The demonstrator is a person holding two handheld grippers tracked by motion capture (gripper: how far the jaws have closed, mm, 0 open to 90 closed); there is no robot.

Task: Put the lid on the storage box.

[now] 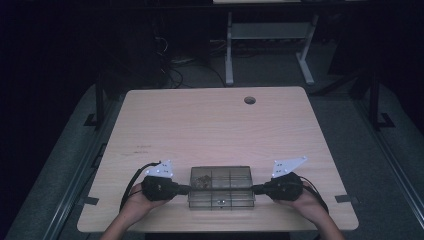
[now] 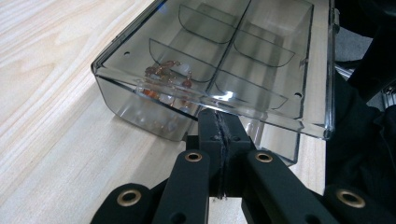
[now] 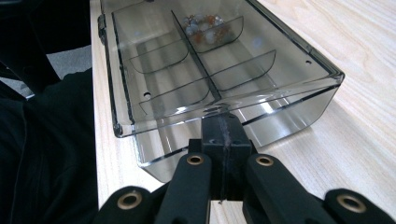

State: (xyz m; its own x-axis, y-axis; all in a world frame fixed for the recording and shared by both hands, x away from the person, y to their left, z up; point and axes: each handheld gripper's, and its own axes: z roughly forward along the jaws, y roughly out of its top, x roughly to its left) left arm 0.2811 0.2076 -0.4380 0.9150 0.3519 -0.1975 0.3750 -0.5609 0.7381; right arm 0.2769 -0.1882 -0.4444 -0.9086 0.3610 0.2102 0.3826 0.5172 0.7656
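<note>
A smoky clear plastic compartment box (image 1: 221, 186) lies near the table's front edge with its lid down. Small reddish and pale beads (image 1: 202, 181) sit in one far-left compartment; the left gripper view shows the beads (image 2: 163, 74) through the lid (image 2: 261, 42), the right gripper view shows them (image 3: 205, 25) at the box's far end. My left gripper (image 1: 189, 189) is shut, its tip (image 2: 219, 116) against the box's left end just under the lid's rim. My right gripper (image 1: 254, 189) is shut too, its tip (image 3: 223, 120) at the right end wall (image 3: 280, 116). Nothing is between either pair of jaws.
The box rests on a light wood table (image 1: 210, 125) with a round cable hole (image 1: 249, 100) at the back right. Behind the table stand a white desk frame (image 1: 267, 35) and loose cables (image 1: 170, 65) on the dark floor. A person's hands (image 1: 140, 207) hold both grippers.
</note>
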